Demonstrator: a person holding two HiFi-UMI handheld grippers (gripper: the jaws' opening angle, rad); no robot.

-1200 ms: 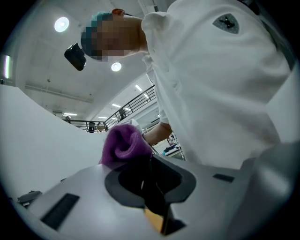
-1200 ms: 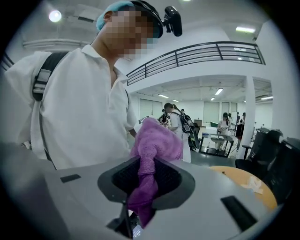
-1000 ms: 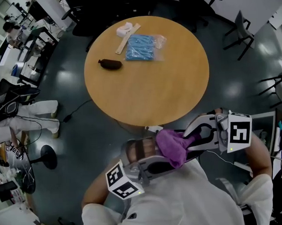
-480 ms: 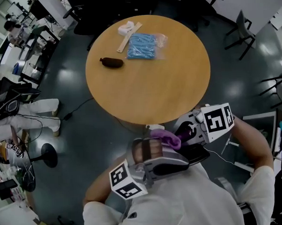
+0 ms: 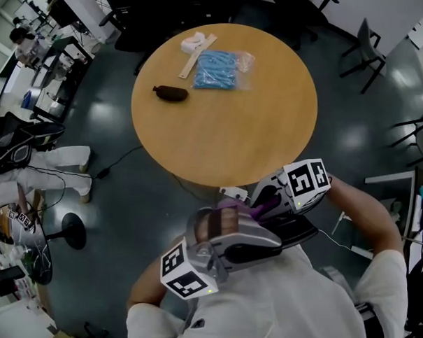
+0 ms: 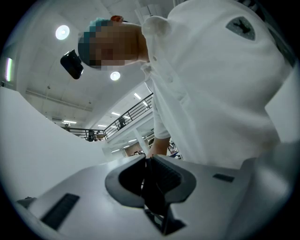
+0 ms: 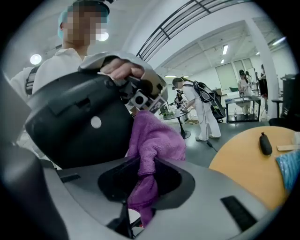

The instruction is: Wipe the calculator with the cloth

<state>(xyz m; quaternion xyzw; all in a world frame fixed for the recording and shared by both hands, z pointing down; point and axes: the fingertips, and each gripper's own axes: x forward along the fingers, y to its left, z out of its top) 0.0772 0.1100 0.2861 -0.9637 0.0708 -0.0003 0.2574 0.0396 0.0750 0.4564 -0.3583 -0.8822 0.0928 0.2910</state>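
Note:
My left gripper point(image 5: 270, 238) sits low in the head view, close to my body, and is shut on a black calculator point(image 5: 291, 230) that sticks out to the right. In the left gripper view the calculator point(image 6: 154, 197) stands edge-on between the jaws of the left gripper point(image 6: 151, 185). My right gripper point(image 5: 261, 206) is just above it, shut on a purple cloth point(image 5: 255, 210). In the right gripper view the cloth point(image 7: 154, 140) bunches out of the right gripper point(image 7: 143, 180) against the calculator's black back point(image 7: 79, 122).
A round wooden table point(image 5: 266, 134) lies ahead. At its far side are a dark pouch point(image 5: 171, 93), a blue item in clear plastic point(image 5: 217, 68), a wooden ruler point(image 5: 197, 55) and a white object point(image 5: 194, 41). Chairs point(image 5: 364, 49) ring it; people stand at the left.
My right gripper has come down and to the left with the cloth, up against the calculator. The cloth is now mostly hidden between the grippers. The left gripper has barely moved.

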